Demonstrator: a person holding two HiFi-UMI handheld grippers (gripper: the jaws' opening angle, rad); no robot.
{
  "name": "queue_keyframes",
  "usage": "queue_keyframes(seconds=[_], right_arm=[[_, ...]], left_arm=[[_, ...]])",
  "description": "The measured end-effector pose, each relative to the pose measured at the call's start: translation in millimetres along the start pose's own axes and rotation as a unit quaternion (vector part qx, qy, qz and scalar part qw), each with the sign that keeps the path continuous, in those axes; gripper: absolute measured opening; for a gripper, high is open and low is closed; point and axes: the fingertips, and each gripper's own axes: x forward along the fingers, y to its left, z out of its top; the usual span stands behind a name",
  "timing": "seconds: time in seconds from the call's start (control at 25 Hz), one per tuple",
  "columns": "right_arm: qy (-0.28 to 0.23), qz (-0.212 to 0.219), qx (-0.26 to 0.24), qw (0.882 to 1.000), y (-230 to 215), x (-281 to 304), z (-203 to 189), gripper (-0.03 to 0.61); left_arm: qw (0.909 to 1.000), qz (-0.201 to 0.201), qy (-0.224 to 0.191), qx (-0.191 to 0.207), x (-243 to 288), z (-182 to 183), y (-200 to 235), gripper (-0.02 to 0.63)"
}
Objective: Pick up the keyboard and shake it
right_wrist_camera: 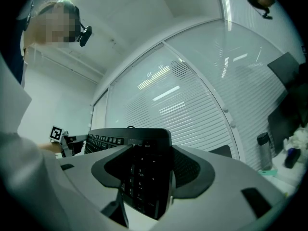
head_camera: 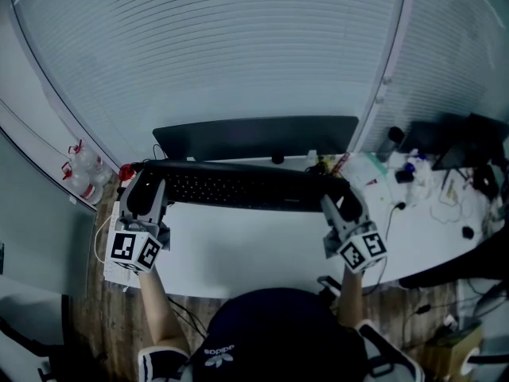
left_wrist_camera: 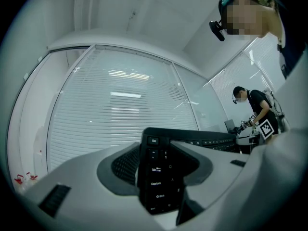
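At the bottom of the head view the person's dark cap (head_camera: 278, 325) sits just below the white desk (head_camera: 238, 253). Above it, at lower left and lower right, the two marker cubes lead up to the jaws. The left gripper (head_camera: 143, 183) is clamped on the Esc-and-Tab end of the black keyboard (head_camera: 246, 188), its jaws closed against the top and underside. The right gripper (head_camera: 338, 193) pinches the number-pad end in the same way. Holding both short ends spreads the load and probably keeps the long board from twisting when it is shaken.

The keyboard runs across the middle of the frame between the grippers, key face towards the person. It looks raised off the desk, though the gap beneath is hard to make out. Both gripper views tilt up towards the ceiling, which fits a lift.

Just behind it stands a dark monitor (head_camera: 254, 138). Bottles (head_camera: 83, 165) stand at left, and slatted blinds (head_camera: 223, 46) fill the top.
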Motion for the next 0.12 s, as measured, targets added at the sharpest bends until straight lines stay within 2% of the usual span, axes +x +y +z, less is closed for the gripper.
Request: queue_keyframes(seconds=[0.12], right_arm=[[0.002,0.002,-0.002,1.0,1.1,0.0,-0.6,0.239]], left_arm=[[1.0,0.0,0.0,-0.002,-1.9,-0.2,1.5,0.195]])
